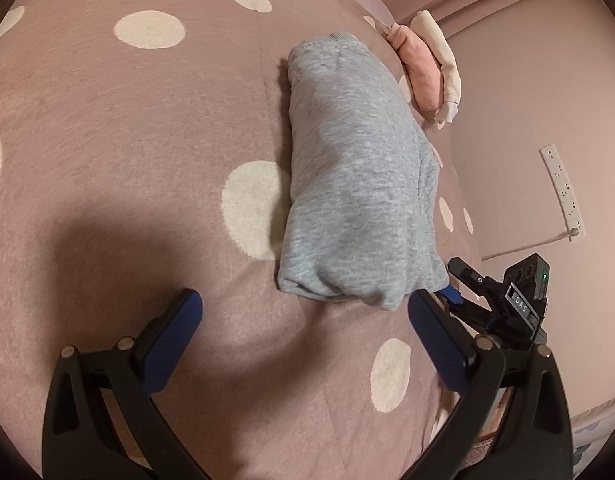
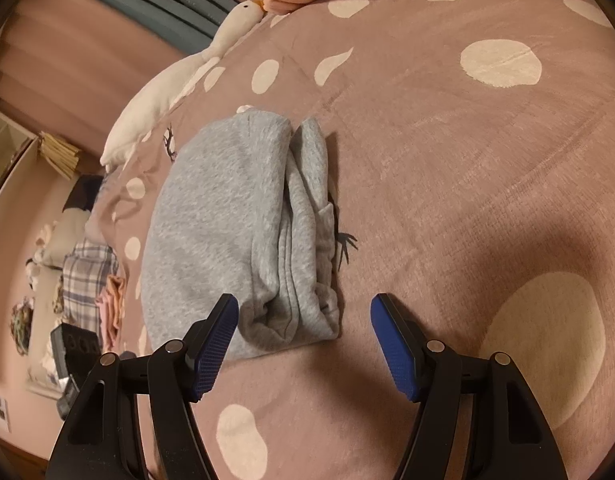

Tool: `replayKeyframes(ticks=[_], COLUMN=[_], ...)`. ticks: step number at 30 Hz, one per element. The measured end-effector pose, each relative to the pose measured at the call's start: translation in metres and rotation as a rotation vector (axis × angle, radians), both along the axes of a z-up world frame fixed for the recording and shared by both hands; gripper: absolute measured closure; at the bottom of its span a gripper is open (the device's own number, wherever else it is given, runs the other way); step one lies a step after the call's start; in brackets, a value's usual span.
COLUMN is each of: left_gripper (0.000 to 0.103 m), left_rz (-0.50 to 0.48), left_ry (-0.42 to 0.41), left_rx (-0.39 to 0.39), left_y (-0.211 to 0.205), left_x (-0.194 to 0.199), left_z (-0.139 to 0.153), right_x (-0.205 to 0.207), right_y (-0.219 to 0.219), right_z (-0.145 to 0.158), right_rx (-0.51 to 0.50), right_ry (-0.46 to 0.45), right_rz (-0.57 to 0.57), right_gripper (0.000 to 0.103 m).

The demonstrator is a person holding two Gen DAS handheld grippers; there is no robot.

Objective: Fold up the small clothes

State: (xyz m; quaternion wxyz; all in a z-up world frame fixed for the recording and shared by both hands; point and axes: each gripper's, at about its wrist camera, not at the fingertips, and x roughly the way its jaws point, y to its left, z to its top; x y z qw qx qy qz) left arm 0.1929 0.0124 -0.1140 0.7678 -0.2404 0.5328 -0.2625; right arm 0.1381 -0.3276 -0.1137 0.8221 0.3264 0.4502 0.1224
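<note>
A grey fleece garment (image 1: 355, 176) lies folded into a long narrow bundle on the pink dotted bedspread (image 1: 127, 140). My left gripper (image 1: 305, 304) is open and empty, just short of the bundle's near end. In the right wrist view the same garment (image 2: 235, 224) shows its stacked folded edges on the right side. My right gripper (image 2: 305, 312) is open and empty, its left finger (image 2: 217, 340) beside the bundle's near end. The right gripper (image 1: 459, 284) also shows in the left wrist view, at the bundle's right corner.
A folded pink and cream garment (image 1: 427, 68) lies farther back on the bed. A white plush goose (image 2: 175, 92) lies along the bed's left edge. A power strip (image 1: 563, 192) hangs on the wall. Clothes and clutter (image 2: 87, 272) sit on the floor beyond the bed.
</note>
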Motion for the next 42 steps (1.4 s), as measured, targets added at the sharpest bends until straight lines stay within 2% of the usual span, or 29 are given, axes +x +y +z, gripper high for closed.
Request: replayKeyframes(ticks=[17, 32, 35, 38, 42], left_gripper=[0.000, 0.000, 0.000, 0.000, 0.000], left_rz=[-0.040, -0.065, -0.081, -0.082, -0.062], left_ry=[0.035, 0.058, 0.056, 0.047, 0.056], left_rx=[-0.026, -0.078, -0.061, -0.044, -0.059], left_y=[-0.026, -0.057, -0.068, -0.073, -0.073], left_x=[0.038, 0.076, 0.082, 0.086, 0.094], left_z=[-0.002, -0.007, -0.007, -0.008, -0.010], right_x=[0.022, 0.052, 0.061, 0.067, 0.073], right_y=[0.001, 0.015, 0.020, 0.020, 0.017], right_z=[-0.002, -0.005, -0.006, -0.008, -0.012], right_rx=[-0.003, 0.025, 0.018, 0.032, 0.074], right_ry=[0.004, -0.007, -0.012, -0.023, -0.036], right_rz=[0.019, 0.066, 0.064, 0.057, 0.044], right_gripper=[0.034, 0.032, 0.032, 0.032, 0.032])
